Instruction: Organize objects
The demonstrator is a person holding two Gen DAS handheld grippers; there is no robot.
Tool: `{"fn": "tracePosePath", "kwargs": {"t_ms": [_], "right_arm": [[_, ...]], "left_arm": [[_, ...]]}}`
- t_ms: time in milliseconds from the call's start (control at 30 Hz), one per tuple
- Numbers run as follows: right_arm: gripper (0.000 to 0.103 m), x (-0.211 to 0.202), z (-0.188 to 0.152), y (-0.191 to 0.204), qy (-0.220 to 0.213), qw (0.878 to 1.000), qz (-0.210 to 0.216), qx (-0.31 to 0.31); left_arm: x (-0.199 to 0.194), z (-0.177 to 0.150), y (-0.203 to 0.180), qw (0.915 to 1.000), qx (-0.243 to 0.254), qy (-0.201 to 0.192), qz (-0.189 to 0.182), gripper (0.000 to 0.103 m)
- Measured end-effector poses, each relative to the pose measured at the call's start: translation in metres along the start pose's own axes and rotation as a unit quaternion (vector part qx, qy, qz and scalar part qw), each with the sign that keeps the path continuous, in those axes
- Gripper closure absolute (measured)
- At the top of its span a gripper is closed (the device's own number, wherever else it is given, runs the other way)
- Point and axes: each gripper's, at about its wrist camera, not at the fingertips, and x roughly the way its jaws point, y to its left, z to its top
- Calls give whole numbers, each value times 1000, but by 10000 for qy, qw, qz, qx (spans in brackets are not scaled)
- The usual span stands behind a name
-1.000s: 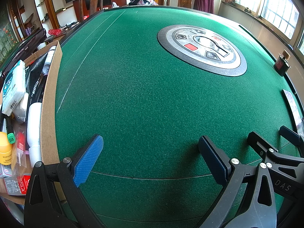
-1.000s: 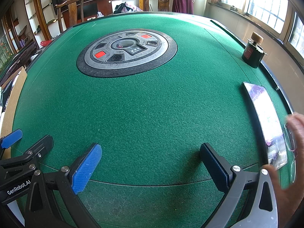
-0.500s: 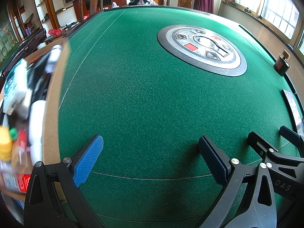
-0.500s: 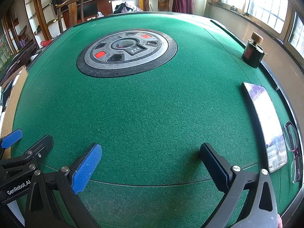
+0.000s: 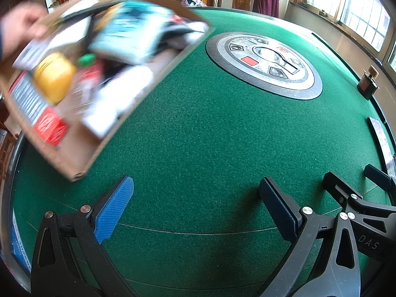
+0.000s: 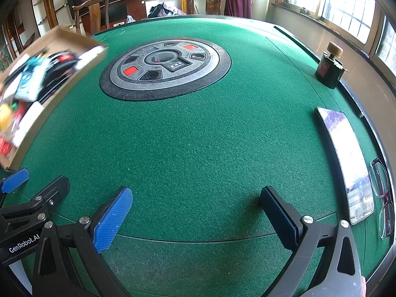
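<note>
A hand (image 5: pixel 17 28) tilts a blurred cardboard box (image 5: pixel 74 158) of packets and a yellow bottle (image 5: pixel 53 78) above the green table (image 5: pixel 210 136) | up-left of left gripper (image 5: pixel 195 208) | right gripper (image 6: pixel 195 210) likewise gapes, empty

Green felt table (image 6: pixel 198 136) bears phone (image 6: pixel 346 158), glasses (image 6: pixel 382 198), bottle (image 6: pixel 330 70).

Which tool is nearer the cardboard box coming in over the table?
Left. The left tool sits just below the cardboard box; the right tool is farther off, with the left between it and the box.
</note>
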Motion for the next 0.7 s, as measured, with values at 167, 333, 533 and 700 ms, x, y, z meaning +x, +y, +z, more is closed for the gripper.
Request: {"fn": "tracePosePath", "kwargs": {"t_ms": [167, 333, 533, 700], "right_arm": [[0, 0, 0, 0, 0, 10000, 0, -1], [0, 0, 0, 0, -1, 10000, 0, -1], [0, 0, 0, 0, -1, 10000, -1, -2], [0, 0, 0, 0, -1, 10000, 0, -3]], "left_arm": [[0, 0, 0, 10000, 0, 2, 0, 1], [3, 0, 1, 10000, 1, 1, -1, 0], [1, 0, 3, 10000, 0, 1, -3, 0], [1, 0, 2, 10000, 0, 1, -1, 0]]}}
